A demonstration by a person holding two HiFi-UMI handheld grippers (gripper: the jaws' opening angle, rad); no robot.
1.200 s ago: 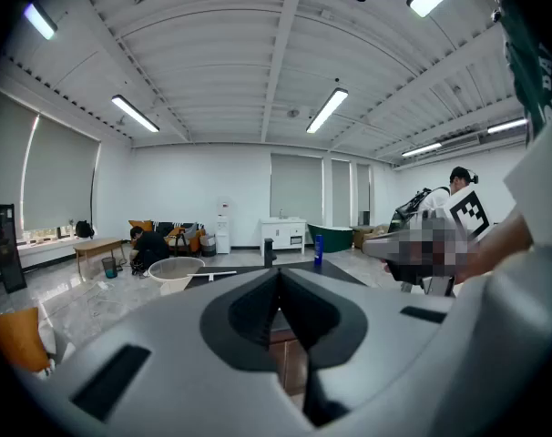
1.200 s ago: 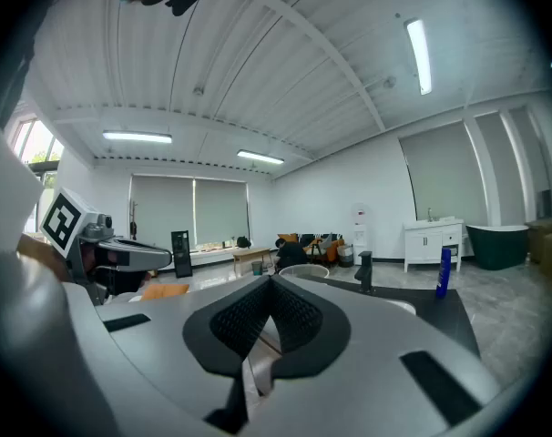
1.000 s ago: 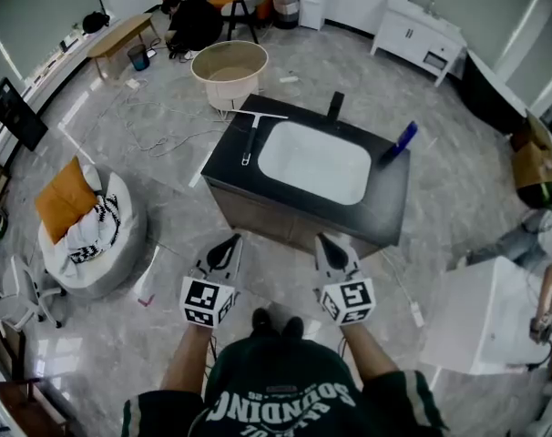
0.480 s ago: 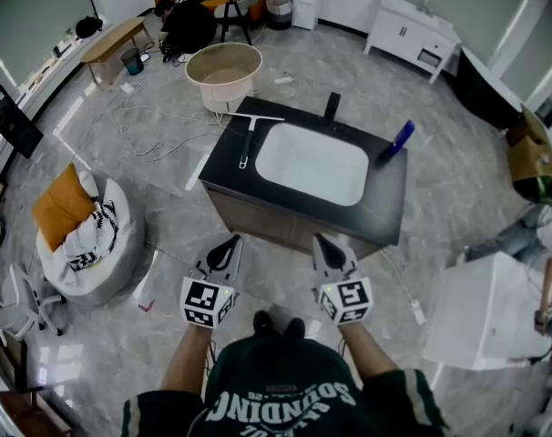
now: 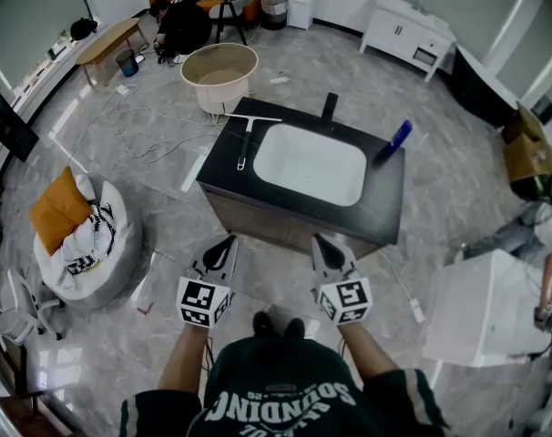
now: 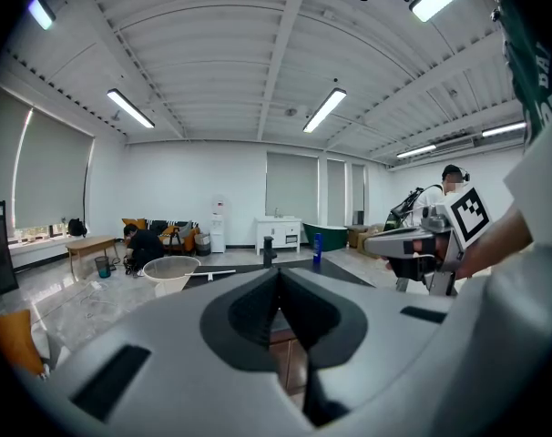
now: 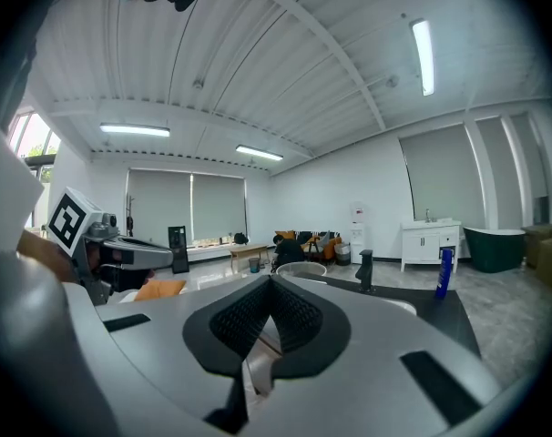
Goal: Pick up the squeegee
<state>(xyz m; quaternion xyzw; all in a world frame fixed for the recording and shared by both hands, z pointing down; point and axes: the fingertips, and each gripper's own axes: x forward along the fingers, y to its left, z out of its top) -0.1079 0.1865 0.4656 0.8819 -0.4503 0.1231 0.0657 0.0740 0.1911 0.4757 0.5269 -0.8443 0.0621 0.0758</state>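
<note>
On the far left corner of the black countertop [image 5: 392, 198], beside the white basin [image 5: 310, 163], the squeegee [image 5: 247, 140] lies well apart from the left gripper [image 5: 225, 248] and right gripper [image 5: 327, 247], both closed and empty.

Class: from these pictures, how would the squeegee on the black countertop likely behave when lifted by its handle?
The squeegee looks slim, so probably light and stiff. Its wide blade crosses one end, so a grip low on the handle may let it tip bladeward. That crossbar should stop it rolling on the countertop.
</note>
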